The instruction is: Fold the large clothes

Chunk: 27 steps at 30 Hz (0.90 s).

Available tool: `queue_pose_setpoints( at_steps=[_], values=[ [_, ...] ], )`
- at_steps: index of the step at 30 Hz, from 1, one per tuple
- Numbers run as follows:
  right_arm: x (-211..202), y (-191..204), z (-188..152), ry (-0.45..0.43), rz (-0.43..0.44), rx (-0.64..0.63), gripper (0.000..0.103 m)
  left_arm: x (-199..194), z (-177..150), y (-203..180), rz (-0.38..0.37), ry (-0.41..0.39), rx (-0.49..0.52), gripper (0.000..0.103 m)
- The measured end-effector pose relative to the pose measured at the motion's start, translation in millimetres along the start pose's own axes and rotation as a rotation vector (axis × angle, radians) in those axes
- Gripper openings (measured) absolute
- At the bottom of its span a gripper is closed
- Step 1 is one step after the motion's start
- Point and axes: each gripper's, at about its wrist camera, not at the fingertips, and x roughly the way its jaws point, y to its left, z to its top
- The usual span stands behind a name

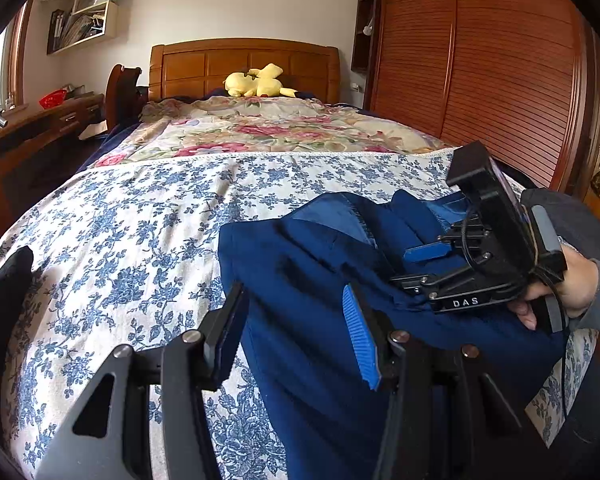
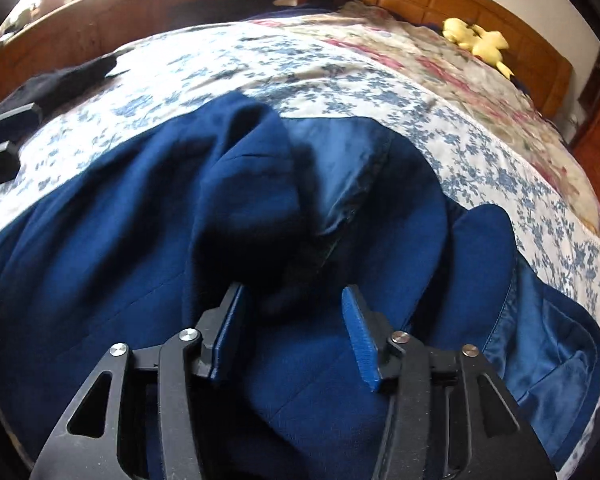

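A dark blue jacket [image 1: 312,280] with a shiny lighter blue lining lies crumpled on the bed's blue-flowered sheet [image 1: 140,220]. My left gripper [image 1: 296,332] is open, just above the jacket's left edge. The right gripper [image 1: 424,264] shows in the left wrist view, held by a hand, low over the jacket's folds. In the right wrist view the right gripper [image 2: 292,328] is open over the bunched jacket [image 2: 140,240], with nothing between its blue pads [image 2: 364,344]. The lining [image 2: 548,344] shows at the right.
A yellow plush toy [image 1: 256,82] lies by the wooden headboard [image 1: 244,64] on a pink-flowered cover. A dark garment [image 2: 64,76] lies at the bed's left edge. A wooden desk [image 1: 28,132] stands to the left, a slatted wardrobe [image 1: 480,72] to the right.
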Motion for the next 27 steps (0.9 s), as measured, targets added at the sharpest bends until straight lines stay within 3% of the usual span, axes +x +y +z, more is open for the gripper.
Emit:
queue_pose_setpoints(
  at_steps=[8, 11, 14, 15, 20, 24, 27],
  values=[
    [6, 6, 6, 0.024, 0.121, -0.01, 0.051, 1, -1, -2, -0.002, 0.003, 0.003, 0.047],
    [9, 13, 5, 0.049, 0.152, -0.027, 0.045, 0, -1, -2, -0.002, 0.003, 0.003, 0.047],
    [7, 16, 5, 0.055, 0.186, -0.032, 0.02, 0, -1, -3, -0.003, 0.002, 0.003, 0.047],
    [5, 18, 5, 0.055, 0.192, -0.043, 0.008, 0, -1, -3, -0.004, 0.002, 0.004, 0.047],
    [-21, 19, 16, -0.042, 0.079, -0.129, 0.002, -2, 0, -4, -0.01, -0.006, 0.009, 0.047],
    [-37, -9, 56, -0.142, -0.073, -0.119, 0.002, -2, 0, -5, -0.015, -0.009, 0.007, 0.047],
    [-33, -25, 81, -0.17, -0.148, -0.123, 0.001, -1, 1, -7, -0.027, -0.009, 0.01, 0.047]
  ],
)
